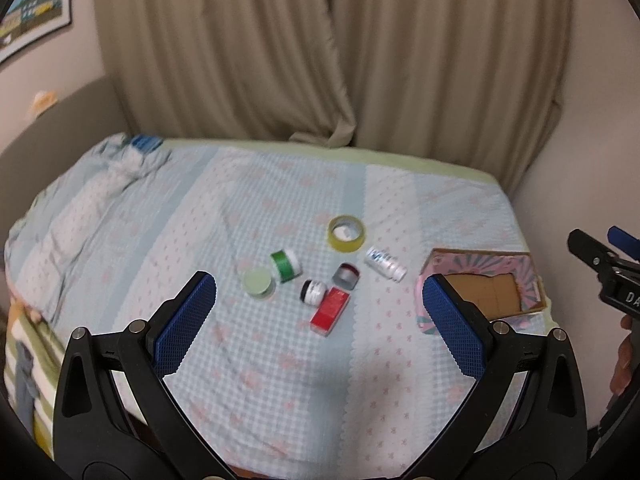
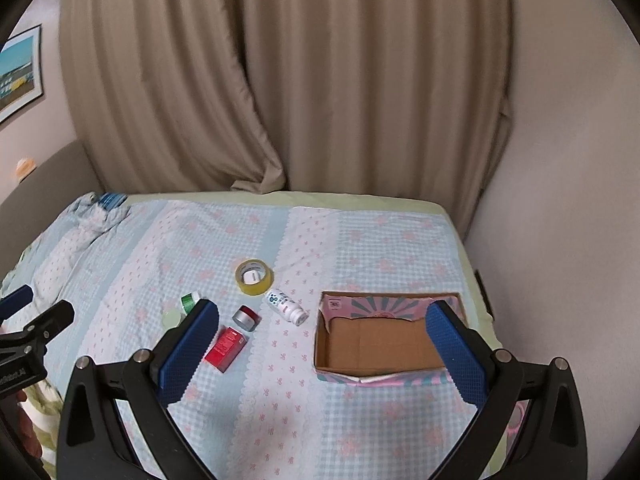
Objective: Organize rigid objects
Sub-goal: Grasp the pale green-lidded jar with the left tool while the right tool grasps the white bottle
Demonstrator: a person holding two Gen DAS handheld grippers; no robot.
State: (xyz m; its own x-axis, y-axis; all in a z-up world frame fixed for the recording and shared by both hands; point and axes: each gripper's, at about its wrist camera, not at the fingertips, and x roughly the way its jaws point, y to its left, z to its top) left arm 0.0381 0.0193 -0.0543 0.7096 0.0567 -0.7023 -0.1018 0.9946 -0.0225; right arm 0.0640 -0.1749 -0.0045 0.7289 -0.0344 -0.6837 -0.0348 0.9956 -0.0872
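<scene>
While nothing is held yet: both hover above the bed.
left gripper [image 1: 318, 312]: jaws spread
right gripper [image 2: 322, 338]: jaws spread
red box [image 1: 330, 311]: likely light, stiff; pinch long flat sides
cardboard box [image 2: 384, 376]: open

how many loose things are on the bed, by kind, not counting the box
tape roll: 1
white bottle, lying down: 1
small jars, namely green, pale green, silver, black-lidded: 4
red carton: 1
total: 7, all outside the cardboard box
</scene>
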